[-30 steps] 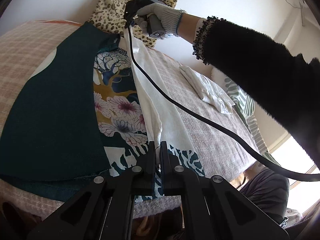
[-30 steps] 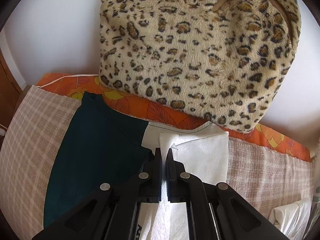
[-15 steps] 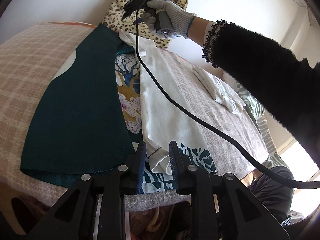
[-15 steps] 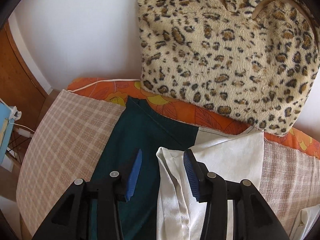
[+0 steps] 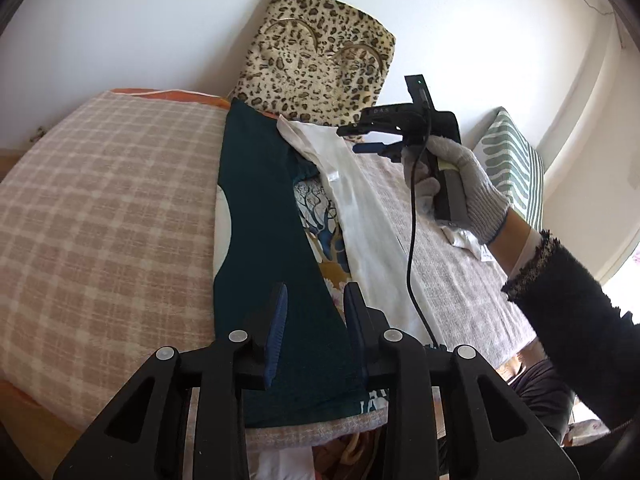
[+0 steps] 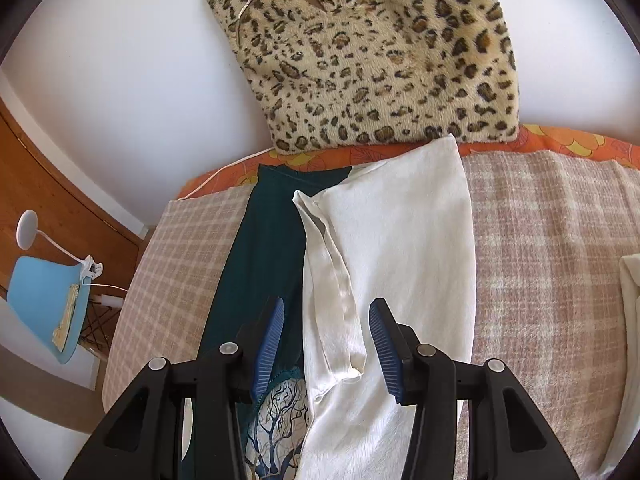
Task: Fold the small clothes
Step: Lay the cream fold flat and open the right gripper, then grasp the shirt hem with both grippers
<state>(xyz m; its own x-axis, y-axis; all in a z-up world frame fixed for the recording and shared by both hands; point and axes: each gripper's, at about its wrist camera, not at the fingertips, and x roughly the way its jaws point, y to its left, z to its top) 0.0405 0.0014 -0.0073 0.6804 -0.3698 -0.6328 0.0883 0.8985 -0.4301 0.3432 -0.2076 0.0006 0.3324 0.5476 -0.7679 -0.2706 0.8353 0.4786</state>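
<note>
Both tongs opening, nothing gripped: left tongs [image 5: 314, 316] over green top [image 5: 260, 216], right tongs [image 6: 326, 344] above white garment [image 6: 400, 248] lying folded lengthwise on bed [image 6: 552, 240], by leopard cushion [image 6: 380, 52]

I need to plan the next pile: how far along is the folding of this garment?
Done: the white side is folded lengthwise over the printed garment, beside the teal side. In hand: nothing; the left gripper and right gripper are opening, clear of the cloth. Left: the crosswise folds, since it lies long on the checked blanket.
</note>
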